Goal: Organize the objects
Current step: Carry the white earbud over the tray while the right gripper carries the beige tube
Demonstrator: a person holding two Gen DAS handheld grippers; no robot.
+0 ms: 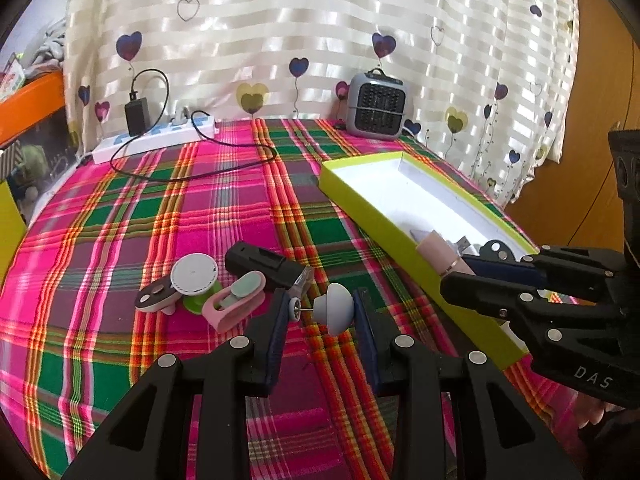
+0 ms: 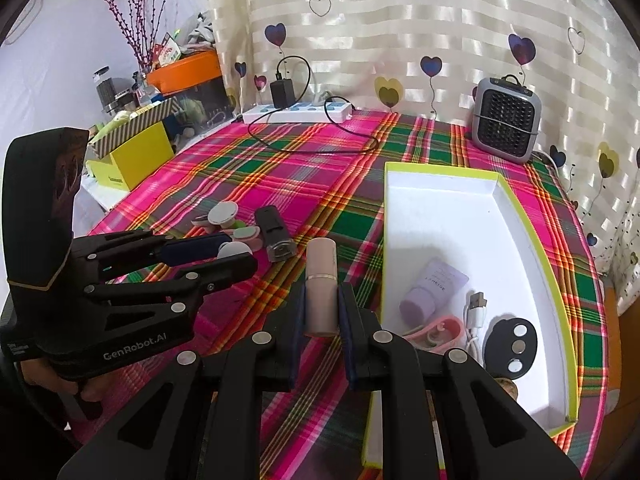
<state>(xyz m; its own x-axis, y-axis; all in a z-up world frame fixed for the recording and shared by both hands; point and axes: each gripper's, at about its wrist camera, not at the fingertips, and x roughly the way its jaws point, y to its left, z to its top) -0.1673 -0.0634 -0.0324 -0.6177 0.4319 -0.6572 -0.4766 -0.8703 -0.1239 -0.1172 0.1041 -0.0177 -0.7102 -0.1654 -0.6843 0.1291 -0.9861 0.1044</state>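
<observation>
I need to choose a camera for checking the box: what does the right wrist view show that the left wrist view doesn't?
Only the right wrist view shows the purple tube and the pink clip in the box.

Only the left wrist view shows the mushroom-shaped piece side-on, clamped by its pin.

Both show the green-rimmed box, the pink cylinder and the small heater.

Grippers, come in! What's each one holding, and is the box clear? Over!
Left gripper shut on grey mushroom-shaped piece. Right gripper shut on pink tube. Box far half free, nothing blocking.
</observation>
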